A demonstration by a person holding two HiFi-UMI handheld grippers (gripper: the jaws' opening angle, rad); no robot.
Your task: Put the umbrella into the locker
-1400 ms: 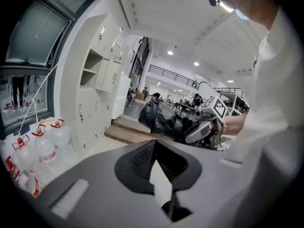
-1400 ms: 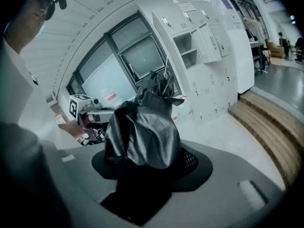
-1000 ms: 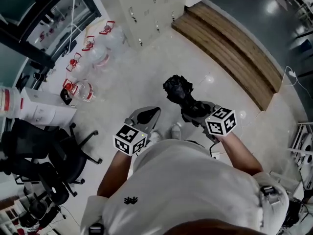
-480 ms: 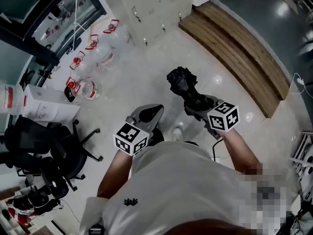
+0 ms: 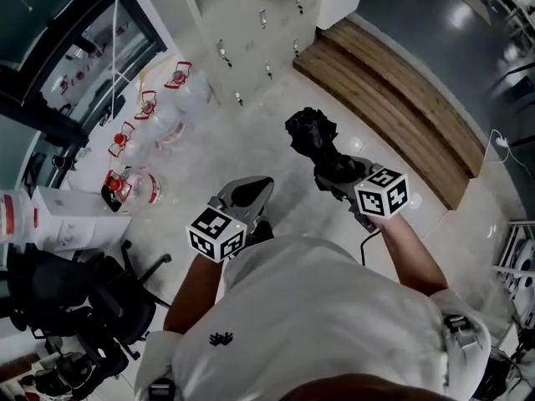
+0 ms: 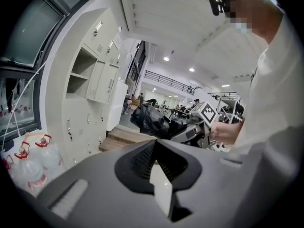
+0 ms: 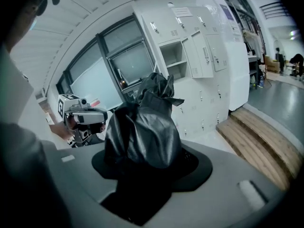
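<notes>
A folded black umbrella (image 5: 313, 140) sticks out forward from my right gripper (image 5: 334, 174), whose jaws are shut on its lower part. In the right gripper view the umbrella (image 7: 142, 132) fills the space between the jaws and hides the pads. My left gripper (image 5: 251, 192) is held beside it at the left, with nothing in it and its tips together (image 6: 154, 144). The white lockers (image 5: 242, 40) stand ahead. One compartment (image 7: 173, 58) is open, also seen in the left gripper view (image 6: 78, 75).
Several big water bottles with red handles (image 5: 155, 111) lie on the floor left of the lockers. A wooden step (image 5: 393, 98) runs along the right. Black office chairs (image 5: 75, 299) and a white box (image 5: 67, 215) stand at the left. A glass wall is behind the bottles.
The person has walked toward the lockers, and both grippers have travelled forward with them. The umbrella stays in the right gripper; the left gripper is unchanged.
</notes>
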